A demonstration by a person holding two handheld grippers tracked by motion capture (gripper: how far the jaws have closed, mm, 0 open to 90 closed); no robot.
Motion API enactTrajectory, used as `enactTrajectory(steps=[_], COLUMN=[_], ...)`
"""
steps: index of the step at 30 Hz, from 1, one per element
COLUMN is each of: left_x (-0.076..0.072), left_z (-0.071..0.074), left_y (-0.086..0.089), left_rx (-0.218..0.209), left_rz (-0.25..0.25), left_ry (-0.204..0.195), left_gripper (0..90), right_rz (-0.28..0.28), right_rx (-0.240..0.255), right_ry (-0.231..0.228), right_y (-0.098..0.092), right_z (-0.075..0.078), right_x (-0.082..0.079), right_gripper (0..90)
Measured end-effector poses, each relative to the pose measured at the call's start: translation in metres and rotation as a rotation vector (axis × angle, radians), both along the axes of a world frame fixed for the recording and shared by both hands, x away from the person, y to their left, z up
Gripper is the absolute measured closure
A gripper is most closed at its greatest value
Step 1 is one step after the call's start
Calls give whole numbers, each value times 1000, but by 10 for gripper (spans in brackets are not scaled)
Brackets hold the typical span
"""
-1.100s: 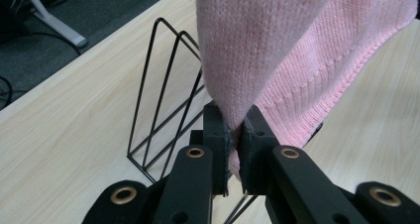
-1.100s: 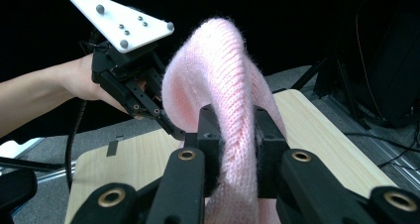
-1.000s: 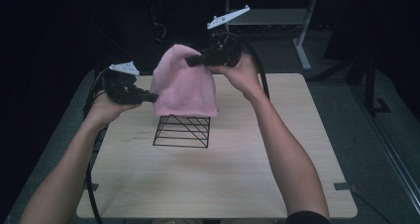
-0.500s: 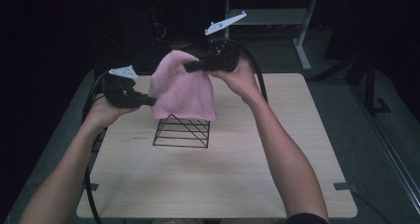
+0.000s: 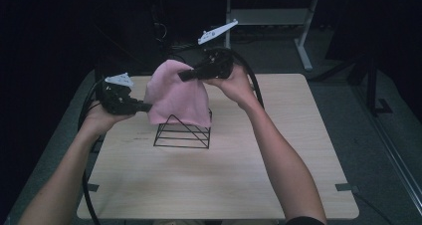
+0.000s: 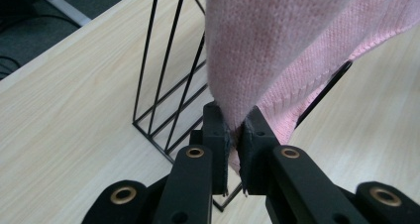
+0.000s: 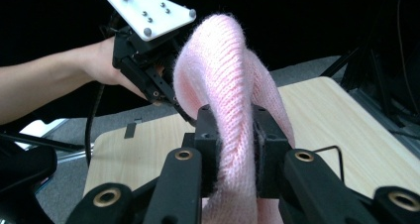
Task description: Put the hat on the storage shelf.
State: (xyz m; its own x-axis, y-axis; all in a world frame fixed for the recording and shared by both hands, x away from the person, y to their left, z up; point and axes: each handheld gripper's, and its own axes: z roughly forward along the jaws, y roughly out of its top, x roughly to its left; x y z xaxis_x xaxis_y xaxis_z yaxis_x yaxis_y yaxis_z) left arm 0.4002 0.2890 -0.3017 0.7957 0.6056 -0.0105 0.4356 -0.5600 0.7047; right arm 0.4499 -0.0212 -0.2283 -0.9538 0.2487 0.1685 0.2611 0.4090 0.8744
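I have the light wooden table in front of me, and toward the middle of its far edge stands a black wire rack with a triangular profile. Above the rack I hold a pink knitted cloth off the tabletop; its lower hem drapes over the rack's far side and peak. My right gripper is raised over the far edge and pinches a bunched fold at the top of the cloth; in the right gripper view the knit is squeezed between the two black pads. My left gripper, lower and near the table's left edge, is clamped on the cloth's lower left hem, and in the left gripper view its jaws are pressed tight on a thin pinch of fabric just beside the rack's wires.
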Motion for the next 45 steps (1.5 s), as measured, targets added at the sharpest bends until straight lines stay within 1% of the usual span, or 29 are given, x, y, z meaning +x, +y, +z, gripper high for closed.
enactTrajectory(steps=[3, 5, 8, 9, 10, 11, 14, 16, 20, 22, 23, 24, 25, 26, 27, 28, 29, 30, 31, 32, 35, 37, 41, 43, 44, 45], left_x=[-1, -1, -2, -2, -2, -2, -3, -2, -3, -3, -3, -4, -3, -4, -3, -3, -4, -4, -4, -5, -5, -6, -6, -5, -5, -5], left_z=[-3, -5, -10, -12, -13, -14, -19, -22, -28, -30, -32, -33, -35, -36, -37, -37, -40, -43, -44, -45, -48, -51, -54, -57, -59, -60], left_y=[0, 0, 0, 0, 0, -1, -1, -1, -1, -2, -2, -3, -2, -2, -1, -1, -1, 0, 0, -1, -1, 0, 1, 2, 2, 1], left_rx=[17, 24, 16, 22, 40, 40, 44, 56, 59, 87, 90, 80, 94, 81, 94, 94, 82, 81, 85, 94, 97, 98, 91, 93, 99, 111], left_rz=[2, -1, 4, 3, 0, 3, 7, 7, 10, 6, 4, 14, 6, 15, 10, 10, 18, 21, 20, 21, 23, 25, 25, 25, 26, 23], left_ry=[0, -3, 7, 12, 9, 7, 19, 20, 34, 31, 33, 36, 38, 43, 44, 44, 46, 52, 58, 54, 58, 64, 69, 74, 84, 84], left_gripper=[836, 837, 836, 836, 836, 836, 836, 836, 836, 836, 836, 836, 836, 836, 837, 836, 836, 836, 836, 836, 836, 836, 836, 837, 837, 837], right_rz=[7, 11, 16, 18, 22, 24, 27, 36, 43, 48, 50, 53, 52, 55, 57, 56, 62, 65, 65, 68, 76, 78, 80, 82, 81, 79], right_rx=[0, -3, -8, -9, -12, -17, -21, -34, -43, -52, -58, -62, -60, -67, -67, -69, -73, -78, -80, -78, -85, -85, -88, -91, -97, -98], right_ry=[14, 12, 17, 21, 23, 24, 38, 45, 47, 50, 54, 60, 67, 64, 67, 69, 82, 79, 86, 86, 90, 98, 98, 103, 113, 119], right_y=[1, 1, 2, 2, 3, 3, 4, 5, 7, 8, 8, 8, 8, 7, 7, 7, 8, 8, 9, 9, 10, 10, 10, 10, 11, 12], right_z=[-4, -7, -11, -12, -14, -16, -21, -24, -28, -31, -32, -35, -36, -38, -39, -40, -42, -43, -44, -45, -49, -51, -56, -58, -60, -60], right_x=[0, 0, 0, 0, 1, 1, 1, 1, 1, 1, 1, 0, 0, 0, 0, 0, 0, 1, 0, 0, 0, 0, 0, 0, -1, -1], right_gripper=[757, 756, 754, 753, 751, 749, 745, 741, 736, 735, 734, 734, 733, 733, 732, 730, 729, 729, 729, 730, 733, 736, 737, 737, 734, 733])
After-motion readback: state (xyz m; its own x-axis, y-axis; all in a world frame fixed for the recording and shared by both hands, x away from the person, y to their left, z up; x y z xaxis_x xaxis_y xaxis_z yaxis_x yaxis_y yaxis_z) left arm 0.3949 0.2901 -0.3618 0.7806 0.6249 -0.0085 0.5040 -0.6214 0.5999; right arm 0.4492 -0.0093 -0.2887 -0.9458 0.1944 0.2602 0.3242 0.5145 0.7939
